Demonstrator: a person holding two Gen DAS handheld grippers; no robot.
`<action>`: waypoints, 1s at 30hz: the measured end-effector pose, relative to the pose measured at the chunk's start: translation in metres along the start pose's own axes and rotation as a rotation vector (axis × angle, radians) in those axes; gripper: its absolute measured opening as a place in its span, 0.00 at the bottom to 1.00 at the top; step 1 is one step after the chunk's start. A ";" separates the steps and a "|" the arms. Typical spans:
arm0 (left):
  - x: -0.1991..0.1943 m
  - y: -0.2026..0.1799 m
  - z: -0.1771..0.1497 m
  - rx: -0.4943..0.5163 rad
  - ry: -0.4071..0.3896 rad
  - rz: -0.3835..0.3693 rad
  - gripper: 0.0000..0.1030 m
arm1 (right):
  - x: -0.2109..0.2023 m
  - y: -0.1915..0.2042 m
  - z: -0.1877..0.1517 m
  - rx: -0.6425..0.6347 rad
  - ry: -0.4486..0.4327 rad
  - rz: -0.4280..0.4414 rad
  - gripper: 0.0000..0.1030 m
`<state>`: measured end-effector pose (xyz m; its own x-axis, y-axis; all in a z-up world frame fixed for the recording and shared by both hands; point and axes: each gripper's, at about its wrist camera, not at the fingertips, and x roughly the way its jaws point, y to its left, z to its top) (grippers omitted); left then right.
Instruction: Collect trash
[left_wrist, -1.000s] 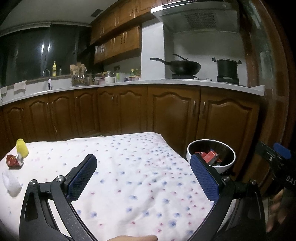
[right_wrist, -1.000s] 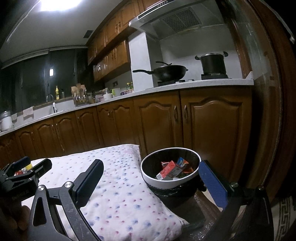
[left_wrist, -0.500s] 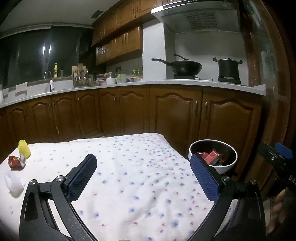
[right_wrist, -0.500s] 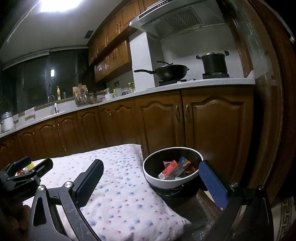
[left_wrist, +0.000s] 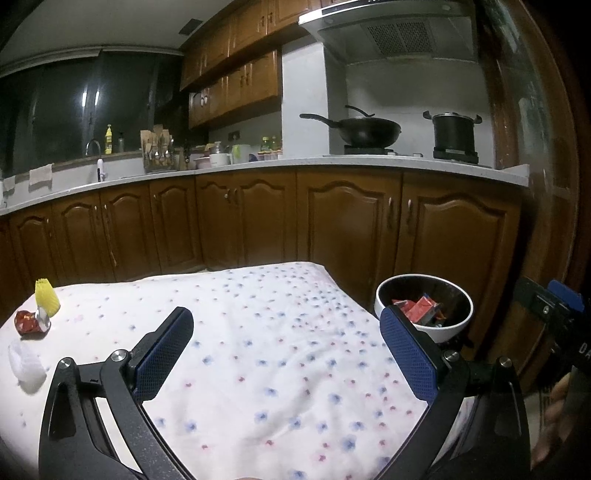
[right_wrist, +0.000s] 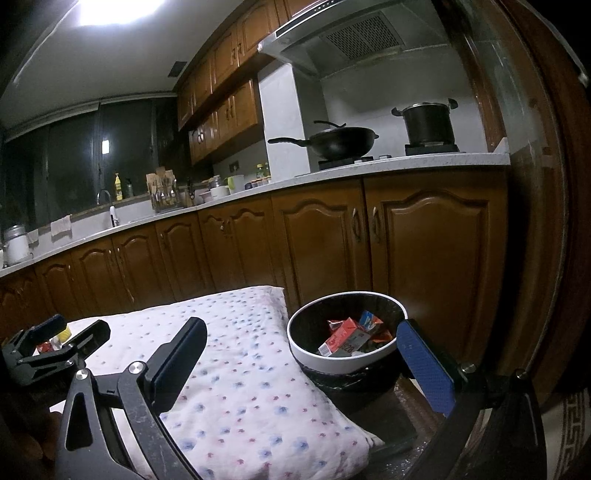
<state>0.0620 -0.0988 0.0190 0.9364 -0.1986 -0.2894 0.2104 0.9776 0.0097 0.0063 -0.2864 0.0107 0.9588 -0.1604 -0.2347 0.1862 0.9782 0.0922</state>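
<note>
A white-rimmed trash bin (left_wrist: 443, 332) (right_wrist: 347, 363) with a black liner stands off the right end of the cloth-covered table (left_wrist: 258, 332) and holds red cartons (right_wrist: 343, 338). At the table's far left lie a yellow paper cup (left_wrist: 47, 299), a crumpled red wrapper (left_wrist: 31, 323) and a white crumpled cup (left_wrist: 26, 363). My left gripper (left_wrist: 284, 354) hovers open over the middle of the cloth, empty. My right gripper (right_wrist: 306, 354) is open and empty, its right finger beside the bin's rim. In the right wrist view the left gripper (right_wrist: 55, 347) shows at the left edge.
Brown kitchen cabinets (left_wrist: 332, 221) run behind the table under a white counter with a wok (left_wrist: 365, 129) and a pot (left_wrist: 454, 133). A wooden door frame (right_wrist: 535, 221) rises at the right, close to the bin. A hand (left_wrist: 554, 413) holds the other gripper.
Both views have shifted only slightly; the bin sits a little lower in the right wrist view. Both grippers stay open and empty.
</note>
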 end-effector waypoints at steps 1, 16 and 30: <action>0.000 0.000 0.000 0.000 0.000 -0.002 1.00 | 0.000 0.000 0.000 0.000 0.001 0.000 1.00; 0.000 -0.001 0.000 0.002 0.001 -0.004 1.00 | -0.001 0.005 -0.001 0.000 0.003 0.003 1.00; 0.000 -0.001 0.000 0.002 0.003 -0.005 1.00 | -0.002 0.006 -0.002 0.002 0.001 0.005 1.00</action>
<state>0.0617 -0.1000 0.0186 0.9345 -0.2037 -0.2919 0.2159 0.9764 0.0098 0.0056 -0.2796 0.0102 0.9595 -0.1551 -0.2350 0.1816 0.9787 0.0957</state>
